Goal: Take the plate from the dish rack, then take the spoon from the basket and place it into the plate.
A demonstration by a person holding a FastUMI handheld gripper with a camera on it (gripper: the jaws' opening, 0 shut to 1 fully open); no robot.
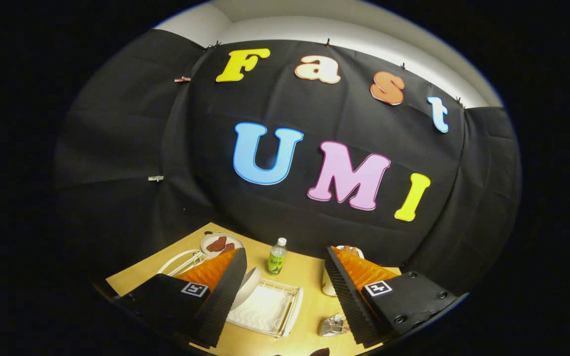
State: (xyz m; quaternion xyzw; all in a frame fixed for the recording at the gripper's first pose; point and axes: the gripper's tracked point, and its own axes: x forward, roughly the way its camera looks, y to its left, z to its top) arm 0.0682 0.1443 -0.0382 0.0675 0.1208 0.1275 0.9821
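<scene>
gripper view:
gripper [285,296]: fingers spread wide apart, nothing between them, held high above the table and tilted toward the wall.
plate [246,287]: a white plate stands on edge at the left end of the rack, just beside the left finger's inner face and partly hidden by it; not touched.
rack [267,307]: white wire dish rack with a pale tray, low centre of the frame, between the fingers and below them.
basket [333,326]: a small wire thing lower right, by the right finger, is probably the basket; too small to make out a spoon in it.
progress: by my reading nothing is done yet. the plate sits in the rack, so the take, the spoon pick and the drop into the plate are all left.
other things: a small bottle [276,257] with a green label beyond the rack; a second plate [220,244] with brownish pieces on it, left of the bottle; a white cup [328,287] partly behind the right finger.
surface: light wooden table [309,277], bare between things.
room: black cloth wall across the upper frame, pale wall above it.
</scene>
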